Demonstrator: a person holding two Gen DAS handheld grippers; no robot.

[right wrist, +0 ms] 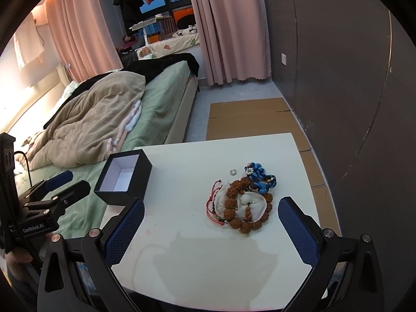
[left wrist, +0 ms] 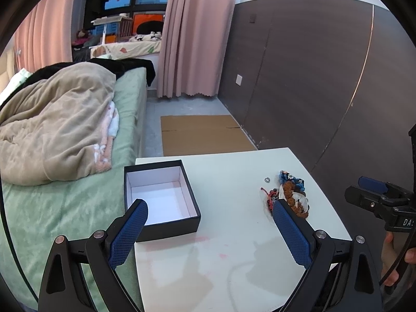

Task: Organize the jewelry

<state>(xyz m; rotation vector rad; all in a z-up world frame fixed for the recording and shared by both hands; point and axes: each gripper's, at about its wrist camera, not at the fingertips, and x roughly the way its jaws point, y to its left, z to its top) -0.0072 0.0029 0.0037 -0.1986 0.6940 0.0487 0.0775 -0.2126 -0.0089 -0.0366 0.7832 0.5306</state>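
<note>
On the white square table [right wrist: 182,234], near its right edge, lies the jewelry heap: a brown bracelet of knobbly round beads [right wrist: 235,202] around a pale translucent pouch [right wrist: 249,202], thin red cord bracelets [right wrist: 212,202] on its left side, a blue knotted cord bracelet [right wrist: 260,178] toward the far edge, and a small silver ring [right wrist: 233,172] lying just apart from the rest. At the table's left edge, beside the bed [left wrist: 52,195], stands an open black cardboard box with a white lining [left wrist: 158,197], empty; we judge it is placed there to receive the pieces.

We hold both tongs wide and empty above the near edge. Our left tongs [left wrist: 210,213] face the middle of the table, the box by their left finger and the heap just past the tip of their right one. Our right tongs [right wrist: 210,213] frame the heap, which lies ahead between the two blue pads, nearer the right one. No piece looks sorted yet, so we judge the right tongs are poised for a first pick.
</note>
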